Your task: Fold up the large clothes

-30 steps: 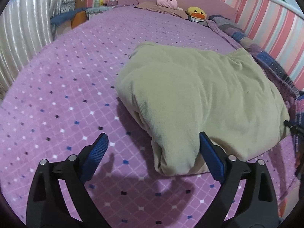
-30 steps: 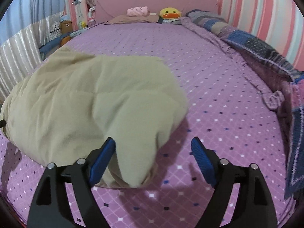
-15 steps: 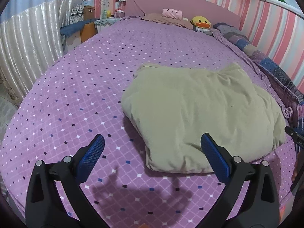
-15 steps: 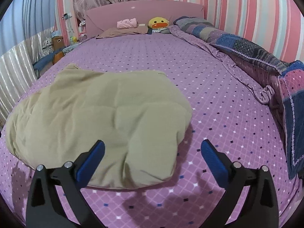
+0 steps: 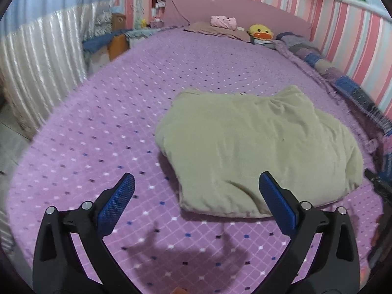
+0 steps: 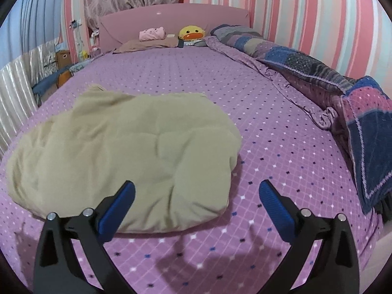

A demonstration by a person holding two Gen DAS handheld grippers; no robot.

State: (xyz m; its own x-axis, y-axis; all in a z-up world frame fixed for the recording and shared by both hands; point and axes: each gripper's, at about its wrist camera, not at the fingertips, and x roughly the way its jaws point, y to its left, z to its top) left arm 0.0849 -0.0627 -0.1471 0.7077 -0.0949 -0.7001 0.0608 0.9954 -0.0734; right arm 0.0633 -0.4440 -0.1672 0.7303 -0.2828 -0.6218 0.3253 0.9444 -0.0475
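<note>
A pale olive garment (image 5: 257, 147) lies folded into a thick bundle on the purple bedspread (image 5: 122, 112). It also shows in the right wrist view (image 6: 127, 152). My left gripper (image 5: 196, 196) is open and empty, held above the bed just in front of the bundle's near left corner. My right gripper (image 6: 196, 201) is open and empty, held above the bundle's near right corner. Neither gripper touches the cloth.
A patchwork blanket (image 6: 318, 73) is bunched along the bed's right side by the striped wall. A yellow duck toy (image 6: 191, 33) and a pink roll (image 6: 152, 33) sit by the headboard (image 6: 171, 22). Curtains (image 5: 36, 68) and boxes stand beyond the left edge.
Both grippers have pulled back and up from the garment, which now lies farther off and whole in view. Both stay open.
</note>
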